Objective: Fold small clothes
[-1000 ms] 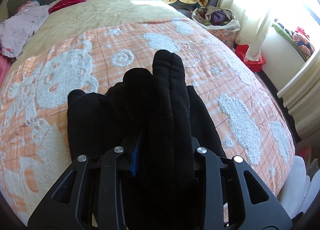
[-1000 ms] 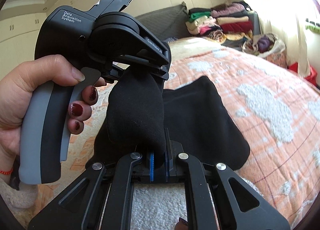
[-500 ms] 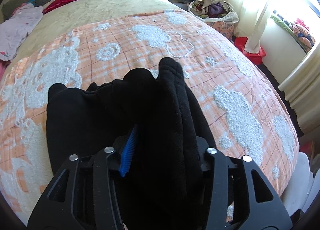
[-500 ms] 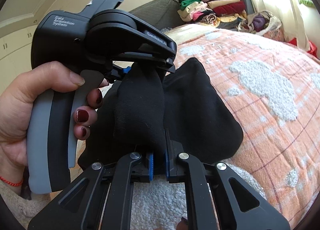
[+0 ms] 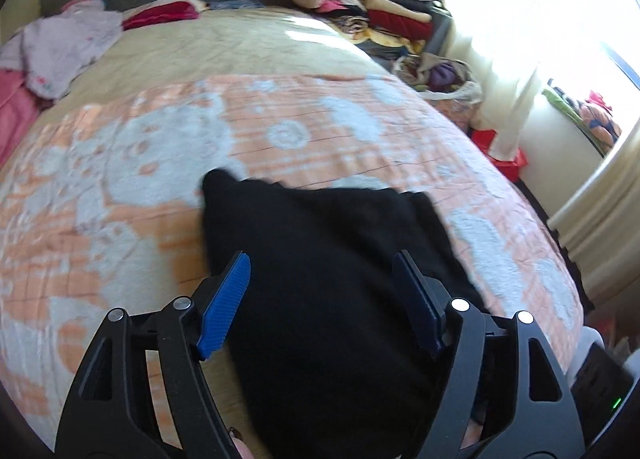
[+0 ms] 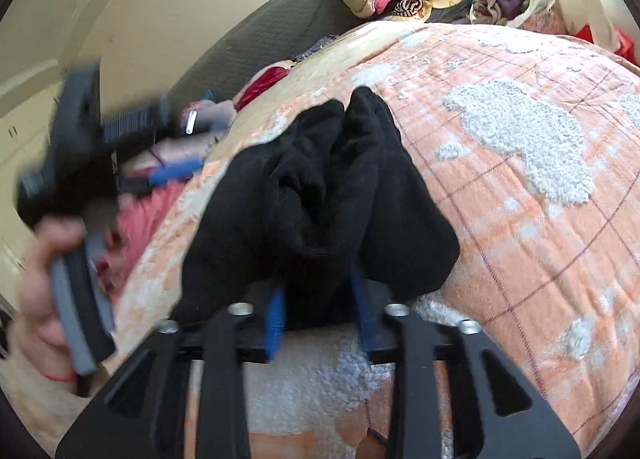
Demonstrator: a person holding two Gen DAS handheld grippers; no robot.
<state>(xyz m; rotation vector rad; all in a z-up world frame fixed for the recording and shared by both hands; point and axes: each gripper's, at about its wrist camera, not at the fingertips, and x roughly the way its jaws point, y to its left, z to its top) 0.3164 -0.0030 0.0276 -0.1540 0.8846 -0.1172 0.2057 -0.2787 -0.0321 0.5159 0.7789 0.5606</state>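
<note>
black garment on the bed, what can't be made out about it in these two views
- What kind of garment the black garment is: bunched up, lower part cut off by the left wrist view's edge.
- Whether the right gripper pads touch it as the jaws open: cloth hides them.
- Left gripper: motion-blurred in the right wrist view.

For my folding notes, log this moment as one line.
left gripper: opening, clear of cloth | right gripper: opening, cloth between | black knit garment: bunched on orange-white blanket
</note>
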